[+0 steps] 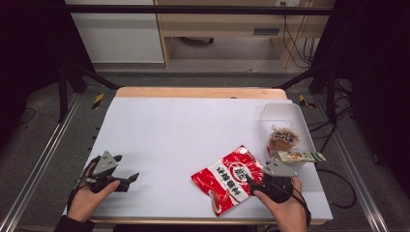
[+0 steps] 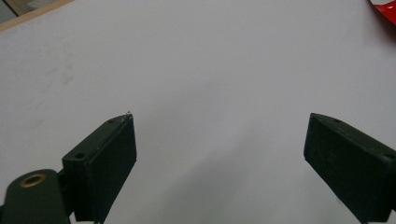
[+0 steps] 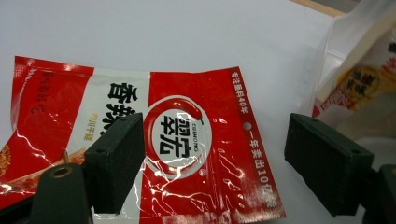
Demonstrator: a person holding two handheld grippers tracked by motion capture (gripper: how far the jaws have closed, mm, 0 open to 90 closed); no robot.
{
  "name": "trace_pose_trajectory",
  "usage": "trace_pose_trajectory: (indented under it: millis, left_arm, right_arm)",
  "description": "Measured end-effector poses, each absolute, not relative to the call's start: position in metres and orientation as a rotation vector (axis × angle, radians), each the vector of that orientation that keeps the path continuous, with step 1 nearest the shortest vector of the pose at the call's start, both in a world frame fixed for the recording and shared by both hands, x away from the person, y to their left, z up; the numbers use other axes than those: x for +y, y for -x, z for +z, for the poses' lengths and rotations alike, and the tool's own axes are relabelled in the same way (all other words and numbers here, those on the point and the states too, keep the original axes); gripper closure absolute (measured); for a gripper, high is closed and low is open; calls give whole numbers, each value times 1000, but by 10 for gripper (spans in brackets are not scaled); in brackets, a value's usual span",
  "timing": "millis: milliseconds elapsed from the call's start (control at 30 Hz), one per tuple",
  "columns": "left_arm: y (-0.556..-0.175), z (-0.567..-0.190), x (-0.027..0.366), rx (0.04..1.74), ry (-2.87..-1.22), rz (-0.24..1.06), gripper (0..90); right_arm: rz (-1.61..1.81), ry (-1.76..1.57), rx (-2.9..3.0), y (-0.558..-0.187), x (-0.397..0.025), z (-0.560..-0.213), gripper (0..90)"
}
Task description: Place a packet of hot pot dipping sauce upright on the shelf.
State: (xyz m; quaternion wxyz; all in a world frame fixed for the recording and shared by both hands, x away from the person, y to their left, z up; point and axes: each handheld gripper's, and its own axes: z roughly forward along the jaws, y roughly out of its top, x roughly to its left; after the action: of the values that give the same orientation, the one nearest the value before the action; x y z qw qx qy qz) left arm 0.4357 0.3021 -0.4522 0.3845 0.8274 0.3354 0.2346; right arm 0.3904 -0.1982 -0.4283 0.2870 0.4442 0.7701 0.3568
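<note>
Down at the near edge of the table [image 1: 159,130] in the high view, two hands come in: the left gripper [image 1: 126,181] sits idle by the near left corner, well apart from everything, while the right gripper [image 1: 252,185] rests at the near edge of the red snack bag [image 1: 231,178], which lies flat toward the near right corner. Just beyond it, at the right edge, stands a clear plastic bin [image 1: 283,112] with a small snack packet [image 1: 283,139] inside and a green-ended packet [image 1: 300,156] lying across its near rim. By my reading this is the approach step: the red bag looks next in line for the bin (a guess from the layout).

Over to the left gripper view: jaws spread wide above bare white table, nothing between them, and a sliver of the red bag [image 2: 386,10] cut off at the top right corner.

Now the right gripper view: jaws wide open here too, straddling the red snack bag [image 3: 187,140], with the left jaw over its printed face. Next move calls for lowering onto the bag's edge and pinching the thin, slippery film without sliding off. Whether the jaws touch the bag yet, I cannot tell. At the right, the bin [image 3: 322,74] is cropped, its contents blurred.
</note>
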Motion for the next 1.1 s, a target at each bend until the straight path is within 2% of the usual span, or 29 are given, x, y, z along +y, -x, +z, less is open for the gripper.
trace_pose_trajectory:
  millis: [467,1100]
  left_arm:
    - [-437,-453,299,840,-2120,600,92]
    - [-437,-453,296,825,-2134,592,92]
  right_arm:
    - [915,-1331,1989,-384,-219,-446,168]
    - [933,-1464,2097,-415,-231,-471,176]
